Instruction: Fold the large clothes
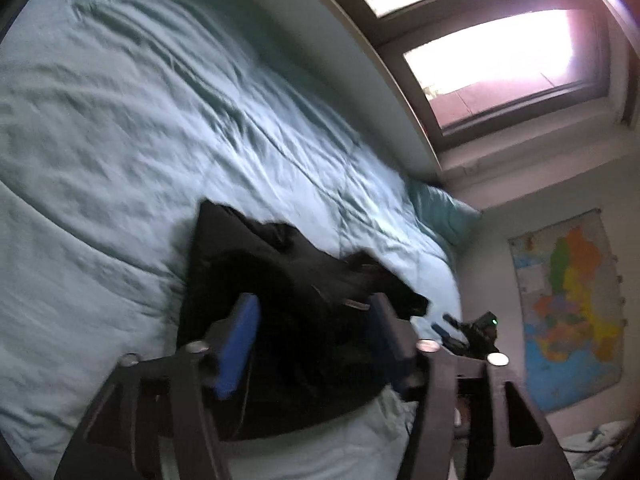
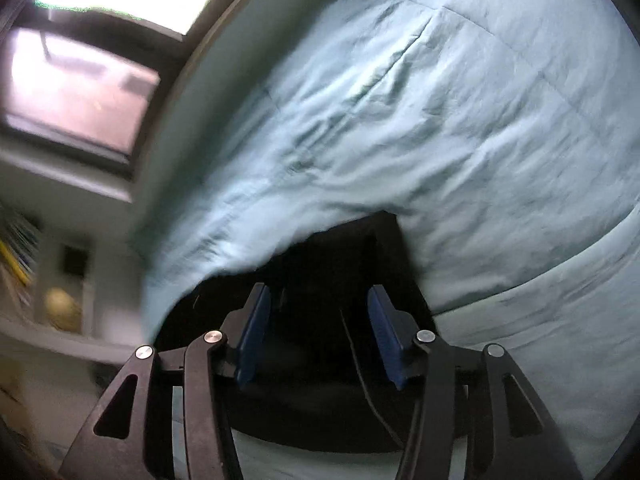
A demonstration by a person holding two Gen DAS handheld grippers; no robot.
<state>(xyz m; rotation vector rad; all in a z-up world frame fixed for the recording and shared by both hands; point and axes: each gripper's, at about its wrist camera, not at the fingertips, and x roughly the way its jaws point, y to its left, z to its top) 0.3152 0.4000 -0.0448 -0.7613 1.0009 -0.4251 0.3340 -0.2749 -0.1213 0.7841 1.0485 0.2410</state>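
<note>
While both views are blurred, a black garment (image 1: pixel 288 320) lies bunched on the pale blue quilt (image 1: pixel 120 152) of a bed, low in the centre of each frame. The left gripper (image 1: pixel 312 336) hangs over it, blue-padded fingers (image 1: pixel 240 344) spread apart. The right gripper (image 2: pixel 316 332) is likewise spread, empty, above the garment. A window (image 1: pixel 500 60) fills the upper right of the left view; a map (image 1: pixel 568 312) hangs lower right.
</note>
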